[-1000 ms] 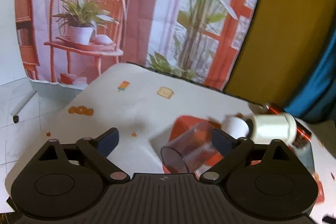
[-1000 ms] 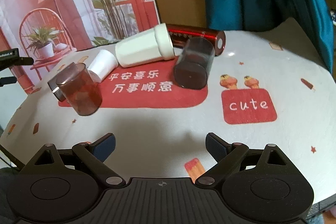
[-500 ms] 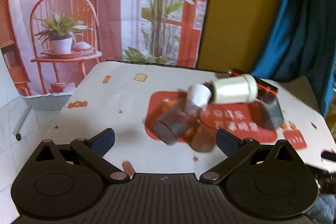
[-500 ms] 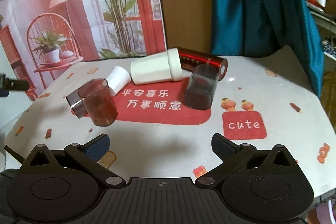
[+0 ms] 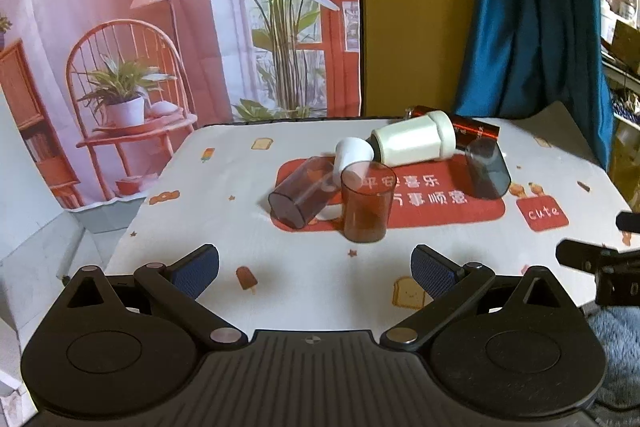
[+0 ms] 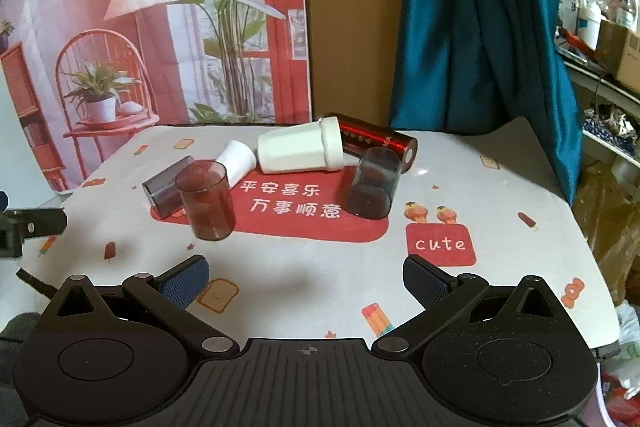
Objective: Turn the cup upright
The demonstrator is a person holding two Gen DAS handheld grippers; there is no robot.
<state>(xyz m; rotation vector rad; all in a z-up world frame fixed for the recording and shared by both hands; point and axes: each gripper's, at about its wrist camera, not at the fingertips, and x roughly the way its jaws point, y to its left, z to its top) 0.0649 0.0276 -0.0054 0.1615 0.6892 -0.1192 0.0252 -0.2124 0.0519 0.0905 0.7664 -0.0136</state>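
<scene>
On the tabletop (image 5: 320, 287), the big white cup (image 5: 414, 143) lies on its side far back; the amber cup (image 5: 366, 205) stands upright, centre-left, touching a toppled smoky cup (image 5: 302, 195). Left gripper (image 5: 314, 267) and right gripper (image 6: 306, 277) hang near, jaws wide, empty. A careless reach could knock the amber cup over.

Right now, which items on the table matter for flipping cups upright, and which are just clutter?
Job:
amber cup, already upright
purple-tinted cup, on its side
grey cup, tipped
large white cup, on its side
small white cup, on its side

Clutter:
red can
printed tablecloth
</scene>
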